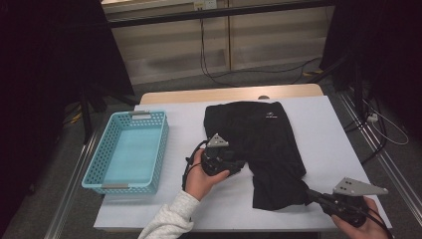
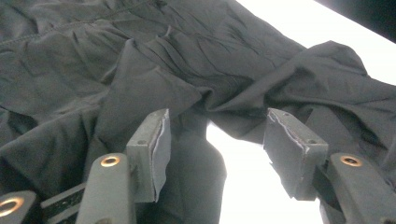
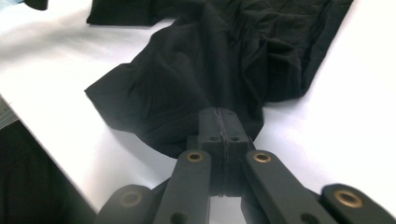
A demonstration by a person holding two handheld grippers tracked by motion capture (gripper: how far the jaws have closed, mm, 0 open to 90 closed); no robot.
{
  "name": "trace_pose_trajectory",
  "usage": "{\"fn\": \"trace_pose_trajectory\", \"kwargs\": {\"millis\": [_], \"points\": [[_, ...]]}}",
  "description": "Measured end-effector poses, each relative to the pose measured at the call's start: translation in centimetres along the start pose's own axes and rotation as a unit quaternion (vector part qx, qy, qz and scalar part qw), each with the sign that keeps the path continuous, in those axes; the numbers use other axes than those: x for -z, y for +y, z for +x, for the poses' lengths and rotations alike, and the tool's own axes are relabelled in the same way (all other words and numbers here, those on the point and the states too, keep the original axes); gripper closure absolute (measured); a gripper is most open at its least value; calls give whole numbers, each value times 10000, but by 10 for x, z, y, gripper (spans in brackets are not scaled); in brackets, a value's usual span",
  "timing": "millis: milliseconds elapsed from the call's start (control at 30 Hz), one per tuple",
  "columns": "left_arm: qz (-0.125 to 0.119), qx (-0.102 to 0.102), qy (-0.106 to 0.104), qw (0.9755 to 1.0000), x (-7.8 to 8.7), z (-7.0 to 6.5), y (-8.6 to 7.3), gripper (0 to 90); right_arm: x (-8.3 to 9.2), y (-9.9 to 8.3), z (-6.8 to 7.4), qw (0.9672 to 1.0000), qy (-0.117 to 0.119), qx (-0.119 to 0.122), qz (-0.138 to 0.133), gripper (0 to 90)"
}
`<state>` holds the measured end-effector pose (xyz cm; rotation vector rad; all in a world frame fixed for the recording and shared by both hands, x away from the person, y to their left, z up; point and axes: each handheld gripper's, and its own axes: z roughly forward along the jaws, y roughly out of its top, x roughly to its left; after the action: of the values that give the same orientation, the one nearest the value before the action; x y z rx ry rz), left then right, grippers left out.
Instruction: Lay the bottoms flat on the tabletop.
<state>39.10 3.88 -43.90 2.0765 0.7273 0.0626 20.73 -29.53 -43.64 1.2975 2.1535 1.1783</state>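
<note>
here, from the high view: black garment [image 1: 259,144] spread flat on the white table [image 1: 328,129], collar end far, lower end near. wide bare white room to the right of the cloth and in the strip between cloth and turquoise basket [image 1: 102,149], the basket well apart at the table's left edge. nothing seen inside the basket, only its pale floor. left gripper [image 1: 234,167] held in the left hand [image 1: 199,174], touching the cloth's left border. right gripper [image 1: 311,194] near the front right corner, at the garment's lowest corner.

then the left gripper view: left gripper [image 2: 212,140] with jaws apart, pads [image 2: 161,144] on both sides of a gap, wrinkled folds of black garment [image 2: 140,70] just ahead, white table [image 2: 247,186] bright between them.

lastly the right gripper view: right gripper [image 3: 223,123] with jaws together, clamped on the corner of the black garment [image 3: 196,74], cloth pulled into a ridge. table [image 3: 56,112] edge close at the left, dark drop below it.
</note>
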Motion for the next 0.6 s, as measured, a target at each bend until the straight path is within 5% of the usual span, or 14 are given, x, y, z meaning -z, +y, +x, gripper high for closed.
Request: {"fn": "trace_pose_trajectory", "kwargs": {"millis": [200,333,533,600], "points": [[-35,23,33,10000,3,1,1,412,19,-10,4,9999,-36,80,78,893],[-29,-2,23,10000,3,1,2,407,23,-2,-2,9996,-271,90,-60,751],[27,-31,96,9999,2,3,0,386,-1,9,-15,9986,-496,-187,-47,589],[14,-68,127,9999,2,4,0,376,-15,8,-18,9985,-481,-220,99,599]]}}
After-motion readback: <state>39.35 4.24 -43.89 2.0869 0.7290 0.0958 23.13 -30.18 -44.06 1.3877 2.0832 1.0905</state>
